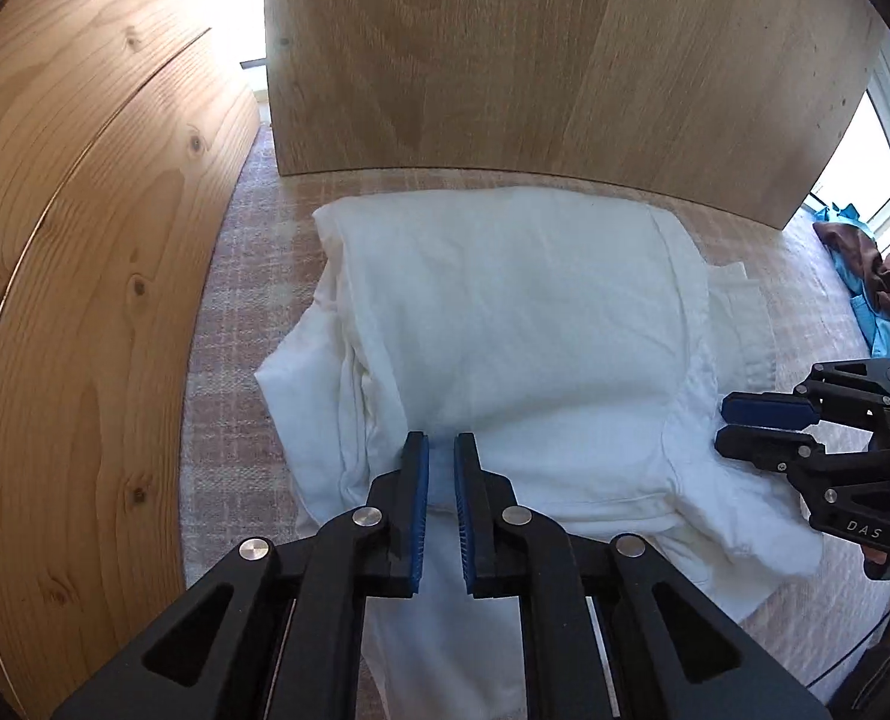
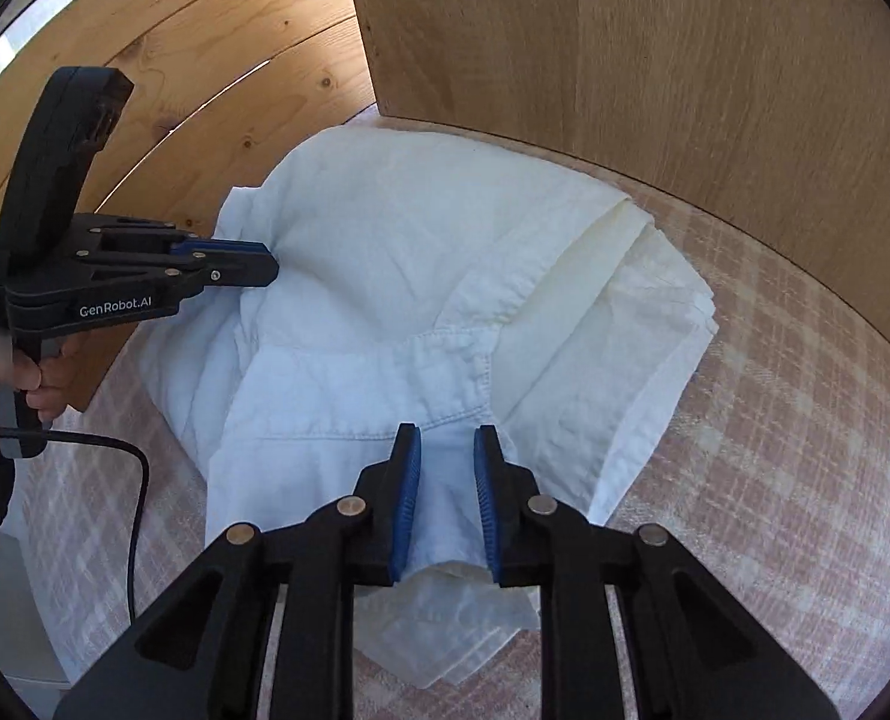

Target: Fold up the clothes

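Honestly, both my tools, left tool and right tool, sit slightly parted, gripping nothing, over the white shirt mid-frame, so pinching one layer could drag the bundle apart.

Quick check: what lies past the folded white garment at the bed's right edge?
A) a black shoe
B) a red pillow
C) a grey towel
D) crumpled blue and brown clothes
D: the left wrist view shows crumpled blue and brown clothes beyond the folded white garment, by the window.

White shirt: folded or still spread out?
Partly folded: the white shirt lies in a doubled bundle with stacked layers at its edge, a loose end trailing.
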A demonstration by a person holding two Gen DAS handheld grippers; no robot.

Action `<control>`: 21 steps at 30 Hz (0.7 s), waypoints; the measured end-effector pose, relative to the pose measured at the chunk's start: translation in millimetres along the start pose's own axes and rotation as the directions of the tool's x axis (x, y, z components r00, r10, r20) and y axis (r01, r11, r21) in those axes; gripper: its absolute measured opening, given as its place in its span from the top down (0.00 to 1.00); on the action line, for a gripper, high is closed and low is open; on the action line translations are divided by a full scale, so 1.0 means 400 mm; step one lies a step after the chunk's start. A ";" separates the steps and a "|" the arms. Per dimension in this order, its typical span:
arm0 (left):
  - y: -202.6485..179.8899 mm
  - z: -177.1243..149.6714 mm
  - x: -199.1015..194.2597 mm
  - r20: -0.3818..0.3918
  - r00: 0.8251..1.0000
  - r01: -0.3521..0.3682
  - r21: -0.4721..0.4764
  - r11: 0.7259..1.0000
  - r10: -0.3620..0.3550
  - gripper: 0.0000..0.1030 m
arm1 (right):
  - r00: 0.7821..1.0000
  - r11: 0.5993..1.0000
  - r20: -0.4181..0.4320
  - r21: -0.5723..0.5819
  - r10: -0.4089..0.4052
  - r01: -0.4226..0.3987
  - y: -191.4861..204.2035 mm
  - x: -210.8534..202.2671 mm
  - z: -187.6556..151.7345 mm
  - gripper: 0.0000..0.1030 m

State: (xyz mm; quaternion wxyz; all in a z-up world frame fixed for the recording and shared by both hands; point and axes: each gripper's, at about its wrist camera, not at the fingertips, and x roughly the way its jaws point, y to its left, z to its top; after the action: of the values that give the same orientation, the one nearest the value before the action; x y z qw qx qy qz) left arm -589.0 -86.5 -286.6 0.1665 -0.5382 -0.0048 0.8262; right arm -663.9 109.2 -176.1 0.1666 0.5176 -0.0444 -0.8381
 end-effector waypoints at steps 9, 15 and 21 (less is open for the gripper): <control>-0.150 -0.087 -0.139 -0.035 0.984 0.178 0.106 0.978 -0.175 0.88 | 0.992 0.990 0.016 0.055 0.126 -0.127 -0.044 -0.079 0.038 0.82; -0.192 -0.132 -0.132 -0.083 0.978 0.199 0.111 0.974 -0.190 0.91 | 0.999 0.998 -0.021 0.054 0.026 -0.024 -0.027 -0.074 -0.018 0.82; -0.222 -0.095 -0.114 -0.108 0.982 0.168 0.158 0.973 -0.152 0.91 | 0.991 0.985 -0.062 0.128 0.121 -0.112 -0.030 -0.075 -0.077 0.82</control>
State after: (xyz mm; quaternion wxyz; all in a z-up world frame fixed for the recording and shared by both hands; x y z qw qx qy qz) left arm -514.7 -21.7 -245.5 0.2769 -0.5591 0.0287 0.7809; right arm -627.4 133.3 -167.6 0.1841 0.5523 -0.1208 -0.8040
